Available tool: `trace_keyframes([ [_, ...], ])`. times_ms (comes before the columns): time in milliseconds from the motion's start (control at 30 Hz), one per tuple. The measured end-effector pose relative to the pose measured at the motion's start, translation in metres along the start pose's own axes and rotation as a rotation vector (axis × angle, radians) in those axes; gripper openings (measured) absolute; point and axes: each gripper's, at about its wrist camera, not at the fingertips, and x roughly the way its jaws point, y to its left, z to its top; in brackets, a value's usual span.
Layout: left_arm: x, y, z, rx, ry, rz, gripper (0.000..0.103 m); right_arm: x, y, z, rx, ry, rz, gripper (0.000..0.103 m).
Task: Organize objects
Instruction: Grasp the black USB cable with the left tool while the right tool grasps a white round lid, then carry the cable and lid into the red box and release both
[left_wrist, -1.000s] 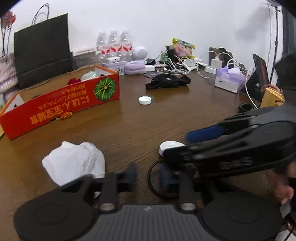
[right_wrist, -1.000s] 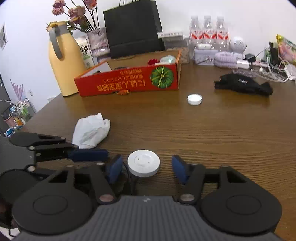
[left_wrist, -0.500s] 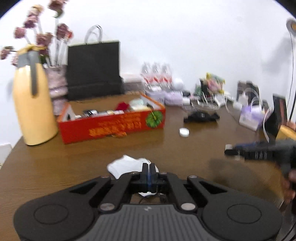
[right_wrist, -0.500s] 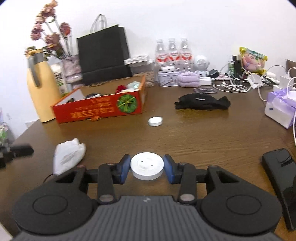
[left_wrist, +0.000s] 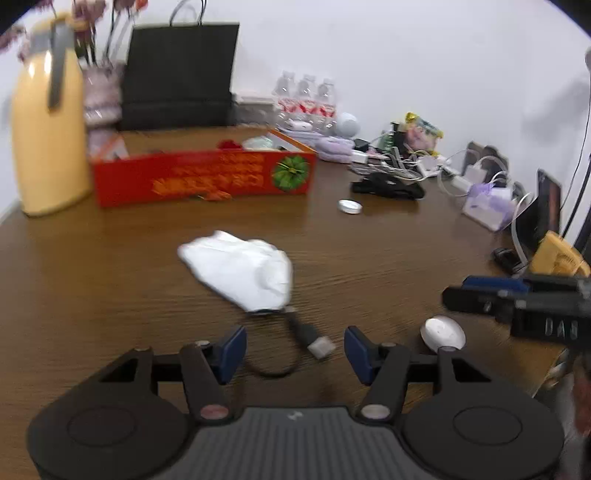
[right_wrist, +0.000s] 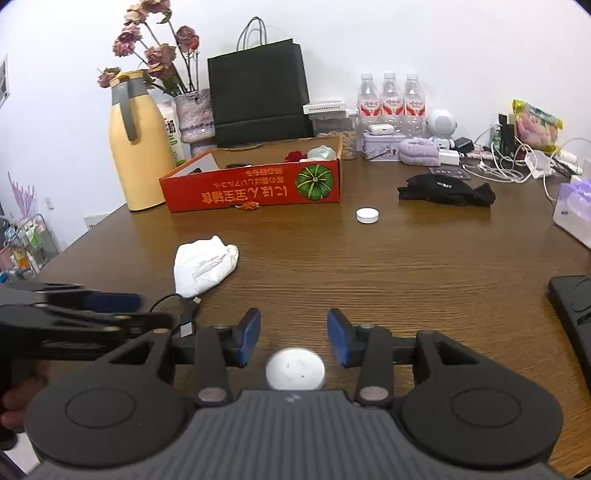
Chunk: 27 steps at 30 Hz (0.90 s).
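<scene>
bag (right_wrist: 203, 266) before box (right_wrist: 255, 190), on table (right_wrist: 406, 266)

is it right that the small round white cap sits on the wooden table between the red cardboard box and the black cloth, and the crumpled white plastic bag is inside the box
Not quite. The small round white cap does sit on the wooden table between the red cardboard box and the black cloth, but the crumpled white plastic bag lies on the table in front of the box, not inside it. The right wrist view shows this.

Open tabletop (right_wrist: 406, 280) spans the centre; obstacles: white bag (right_wrist: 203, 266) and cable (right_wrist: 186, 317) near left, red box (right_wrist: 251, 188) beyond, small white lid (right_wrist: 367, 215) mid-way, black pouch (right_wrist: 445, 190) behind it.
</scene>
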Motion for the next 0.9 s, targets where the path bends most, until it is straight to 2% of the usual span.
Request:
trace_keyframes([
  [67,0.012,-0.006,0.004,0.001,0.007,-0.005,0.051,-0.002,0.002,0.0,-0.005,-0.003,-0.006,0.042],
  [133,0.025,-0.014,0.005,0.026,0.037,0.021,0.039,-0.002,0.002,0.0,-0.005,-0.003,-0.009,0.043],
  [167,0.027,-0.017,0.003,0.05,0.022,0.046,0.036,-0.001,0.001,0.0,-0.007,0.005,-0.017,0.043],
  [200,0.029,-0.022,0.003,0.078,0.021,0.077,0.021,0.0,0.001,-0.001,-0.013,0.013,-0.023,0.047],
  [233,0.03,-0.026,0.002,0.103,0.021,0.108,0.015,0.002,0.002,-0.003,-0.026,0.027,-0.026,0.054],
  [300,0.026,-0.025,0.0,0.091,0.029,0.092,0.014,0.004,0.005,-0.007,-0.053,0.049,-0.02,0.064],
  [367,0.018,-0.022,-0.005,0.073,0.037,0.06,0.014,0.009,0.009,-0.014,-0.08,0.075,-0.015,0.064],
  [467,-0.001,-0.023,-0.009,0.068,0.008,0.035,0.014,0.018,0.012,-0.022,-0.08,0.106,-0.03,0.053],
  [500,-0.012,-0.023,-0.008,0.066,-0.016,0.02,0.014,0.021,0.012,-0.024,-0.078,0.111,-0.043,0.044],
  [533,-0.021,-0.023,-0.007,0.067,-0.039,0.015,0.014,0.022,0.013,-0.024,-0.086,0.101,-0.059,0.04],
  [633,-0.045,-0.02,0.0,0.066,-0.112,0.039,0.014,0.019,0.015,-0.021,-0.082,0.099,-0.038,0.04],
  [767,-0.061,-0.002,0.018,0.033,-0.18,0.056,0.014,0.012,0.016,-0.009,-0.066,0.052,-0.002,0.04],
  [900,-0.057,0.021,0.056,0.072,-0.25,0.088,0.014,0.014,0.009,0.029,-0.041,-0.022,0.061,0.04],
])
